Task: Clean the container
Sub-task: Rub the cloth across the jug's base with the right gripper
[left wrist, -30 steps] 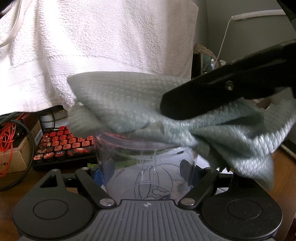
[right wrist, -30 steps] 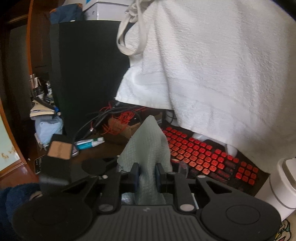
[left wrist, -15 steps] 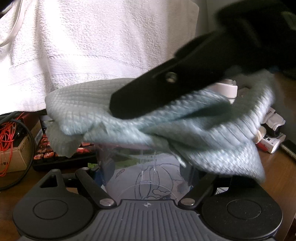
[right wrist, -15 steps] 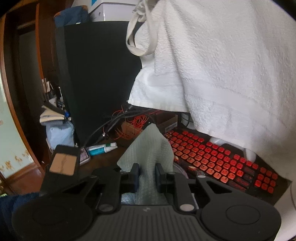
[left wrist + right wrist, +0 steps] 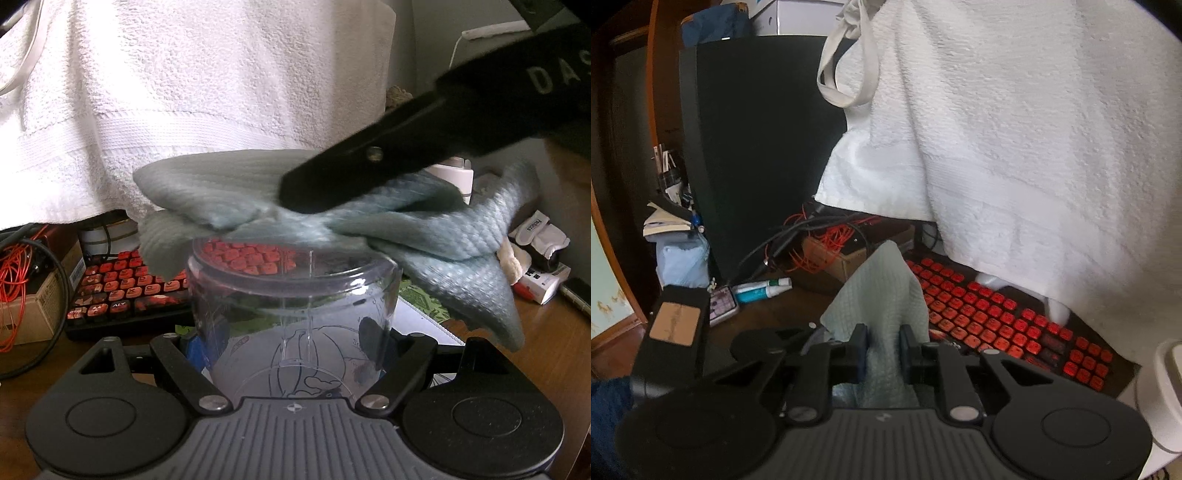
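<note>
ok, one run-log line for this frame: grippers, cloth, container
left gripper: shut on clear container | right gripper: shut on grey-green cloth | cloth: over container rim | stage: wiping rim, inside not yet reached

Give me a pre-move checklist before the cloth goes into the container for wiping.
1. Clear container clamped in left gripper: ok.
2. Grey-green cloth pinched in right gripper: ok.
3. Cloth above the container's rim: ok.
4. Container mouth unobstructed: ok.
5. Container interior free of residue: cannot tell.
6. Cloth's loose corner hanging outside the rim on the right: not ok, may snag.
</note>
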### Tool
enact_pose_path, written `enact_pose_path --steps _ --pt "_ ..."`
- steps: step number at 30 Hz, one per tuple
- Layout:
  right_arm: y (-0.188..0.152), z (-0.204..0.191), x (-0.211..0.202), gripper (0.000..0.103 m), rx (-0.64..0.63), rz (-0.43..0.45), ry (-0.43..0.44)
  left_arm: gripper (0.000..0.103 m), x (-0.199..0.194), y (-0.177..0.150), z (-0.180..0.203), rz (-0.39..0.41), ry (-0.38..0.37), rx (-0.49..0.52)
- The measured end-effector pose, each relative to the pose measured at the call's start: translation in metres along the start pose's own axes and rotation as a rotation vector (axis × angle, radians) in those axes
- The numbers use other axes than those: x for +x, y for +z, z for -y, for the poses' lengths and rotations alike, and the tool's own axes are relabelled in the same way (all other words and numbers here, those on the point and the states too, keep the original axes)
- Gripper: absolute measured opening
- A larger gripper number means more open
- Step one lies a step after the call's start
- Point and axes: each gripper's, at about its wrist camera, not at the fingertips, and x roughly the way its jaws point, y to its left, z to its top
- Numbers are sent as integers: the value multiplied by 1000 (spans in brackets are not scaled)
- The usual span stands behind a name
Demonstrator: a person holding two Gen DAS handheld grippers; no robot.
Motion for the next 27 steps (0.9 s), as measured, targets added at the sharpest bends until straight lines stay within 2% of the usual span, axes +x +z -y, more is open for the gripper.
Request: enact_pose_path --steps 5,12,23,27 --pt "-5 -8 -10 17 -13 -16 -17 83 -2 -2 3 0 -1 -2" --pt "-9 -19 -16 17 -33 -21 9 83 -3 0 4 -2 2 -1" --pt "0 -21 0 17 -21 -17 84 83 -3 1 6 -5 10 3" --pt "5 -18 8 17 -20 -12 80 83 -3 1 7 -5 10 4"
